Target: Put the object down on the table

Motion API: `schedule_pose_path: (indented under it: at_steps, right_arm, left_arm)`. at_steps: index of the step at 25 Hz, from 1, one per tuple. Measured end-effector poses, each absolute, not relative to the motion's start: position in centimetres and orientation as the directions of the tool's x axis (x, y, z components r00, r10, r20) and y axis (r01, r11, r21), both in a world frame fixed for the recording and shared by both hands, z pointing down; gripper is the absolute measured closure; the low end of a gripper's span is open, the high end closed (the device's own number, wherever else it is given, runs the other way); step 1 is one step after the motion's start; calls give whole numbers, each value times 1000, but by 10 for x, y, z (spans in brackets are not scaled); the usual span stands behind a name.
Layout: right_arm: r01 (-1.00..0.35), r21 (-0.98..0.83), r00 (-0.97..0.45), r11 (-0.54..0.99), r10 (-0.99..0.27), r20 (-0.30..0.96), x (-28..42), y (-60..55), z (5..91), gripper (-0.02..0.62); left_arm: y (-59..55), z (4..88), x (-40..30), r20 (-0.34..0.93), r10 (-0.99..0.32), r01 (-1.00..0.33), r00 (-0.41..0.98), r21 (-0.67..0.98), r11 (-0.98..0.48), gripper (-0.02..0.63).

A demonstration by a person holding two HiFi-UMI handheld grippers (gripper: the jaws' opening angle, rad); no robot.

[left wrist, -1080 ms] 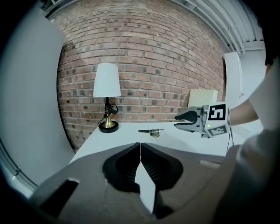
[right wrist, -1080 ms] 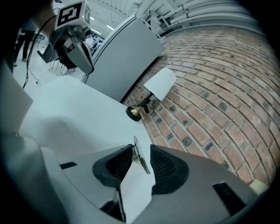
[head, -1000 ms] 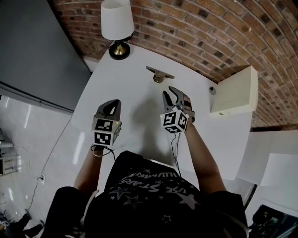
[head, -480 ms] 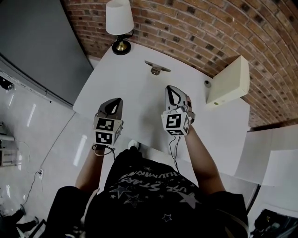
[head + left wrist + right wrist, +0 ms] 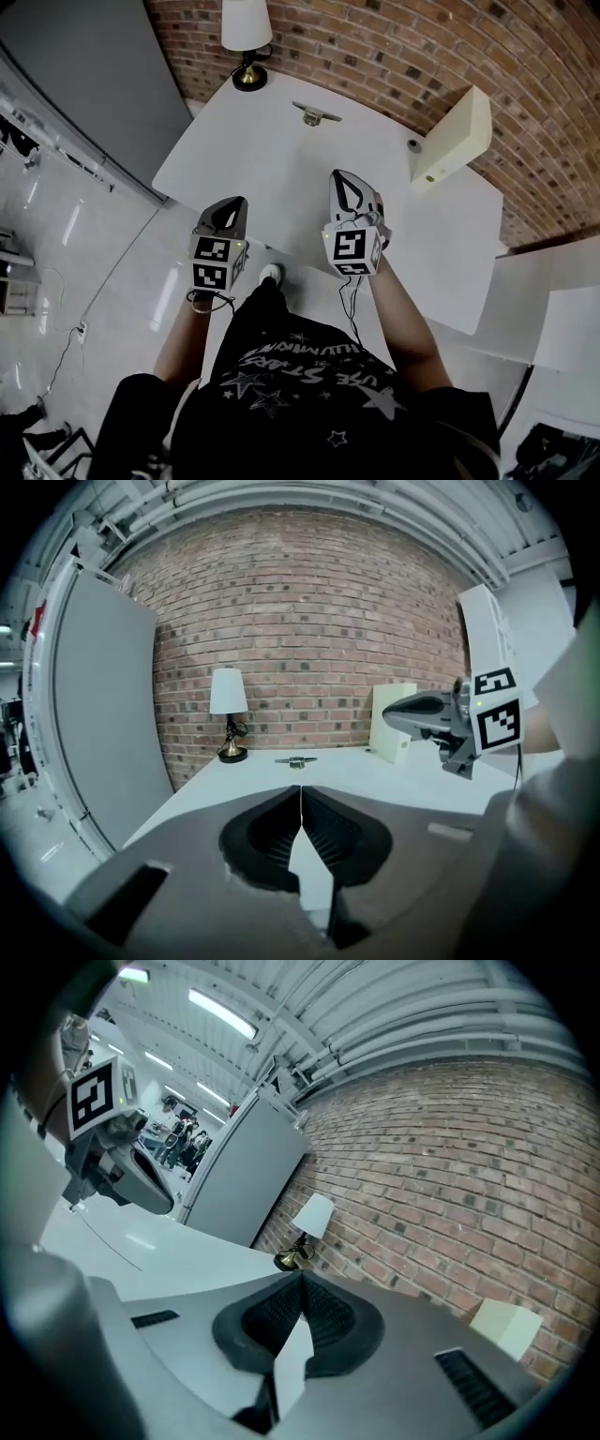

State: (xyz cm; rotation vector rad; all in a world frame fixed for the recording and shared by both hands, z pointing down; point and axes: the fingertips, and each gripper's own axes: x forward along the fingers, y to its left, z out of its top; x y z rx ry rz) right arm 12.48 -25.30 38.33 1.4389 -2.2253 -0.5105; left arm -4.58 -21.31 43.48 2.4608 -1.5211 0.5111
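A small metal object (image 5: 316, 114) lies on the white table (image 5: 281, 178) near its far edge, and also shows ahead in the left gripper view (image 5: 295, 760). Both grippers hover well short of it, over the table's near part. My left gripper (image 5: 225, 208) is shut with nothing in it; its jaws meet in the left gripper view (image 5: 300, 789). My right gripper (image 5: 345, 178) is shut and empty too, jaws pressed together in the right gripper view (image 5: 302, 1277). Each gripper sees the other: the right one (image 5: 412, 714) and the left one (image 5: 141, 1180).
A lamp (image 5: 246, 28) with a white shade stands at the table's far left corner. A cream box (image 5: 450, 141) stands at the far right by the brick wall, with a small dark thing (image 5: 413, 145) beside it. A shoe (image 5: 270, 274) shows at the table's near edge.
Both grippers have drawn back from the metal object toward the table's near edge. The right gripper's jaws, apart a second ago, have closed on nothing. The object stays on the table.
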Motion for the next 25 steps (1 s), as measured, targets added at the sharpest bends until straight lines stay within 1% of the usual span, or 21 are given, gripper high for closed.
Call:
schedule_pose_path:
  at_steps: [5,11,16,20,25]
  right_arm:
    - [-787,457,-375,415,-909,181,136,-203,394,594]
    - [-768,449,-409,456,-889,205,139,-153,405,594]
    - [-783,375,-431,496,-868,248,143,-125,426,594]
    - [-789,332,-455,517,-855,250,139,-106,434,594]
    - [-779,297,-484,552,-831,275,134,-87,454,594]
  left_arm:
    - [-161,435,-35,390,-829,-898,400,-16,-441,586]
    - [-104,445,-38,420,-832,-915,362,-8,-403,586]
    - [-67,450,-40,425,-844,-929,326,-22,-370,586]
    - [-43,454,-44,427,-857,-943,290,-24,-332,586]
    - [-18,469,-43,437,-853,-948,285,-5,-319,586]
